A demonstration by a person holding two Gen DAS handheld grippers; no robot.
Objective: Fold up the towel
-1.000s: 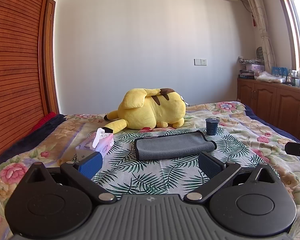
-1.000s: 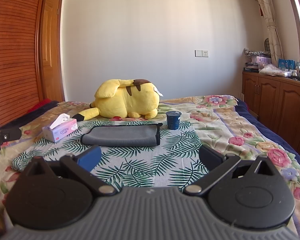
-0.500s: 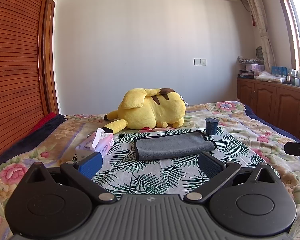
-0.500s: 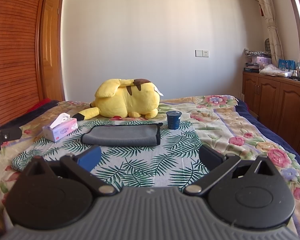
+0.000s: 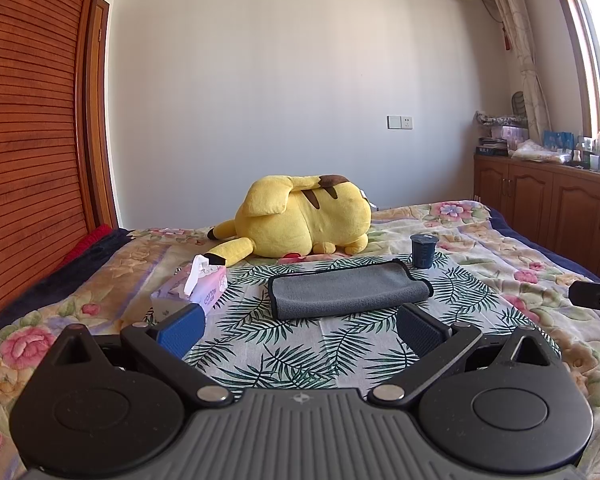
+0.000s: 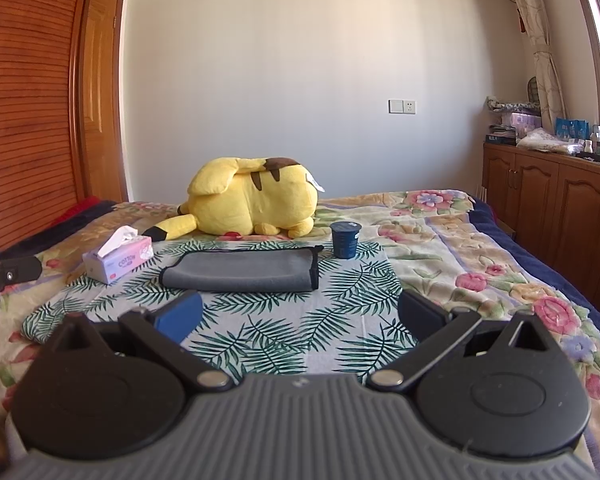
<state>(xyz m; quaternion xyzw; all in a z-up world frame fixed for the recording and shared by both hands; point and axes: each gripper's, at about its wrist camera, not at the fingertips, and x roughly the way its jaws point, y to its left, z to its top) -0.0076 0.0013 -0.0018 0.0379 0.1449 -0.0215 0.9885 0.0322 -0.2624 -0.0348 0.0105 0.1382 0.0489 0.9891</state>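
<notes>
A grey towel point(image 5: 348, 290) with a dark trim lies folded into a flat rectangle on the palm-leaf cloth point(image 5: 300, 344) on the bed; it also shows in the right wrist view point(image 6: 244, 272). My left gripper point(image 5: 300, 326) is open and empty, held short of the towel's near edge. My right gripper point(image 6: 298, 316) is open and empty, also a little short of the towel. Neither touches it.
A yellow plush toy point(image 5: 300, 220) lies behind the towel. A tissue box point(image 5: 192, 288) stands to its left and a dark blue cup point(image 5: 423, 250) at its right far corner. Wooden cabinets point(image 6: 560, 208) line the right wall; a slatted wardrobe point(image 5: 28, 140) is on the left.
</notes>
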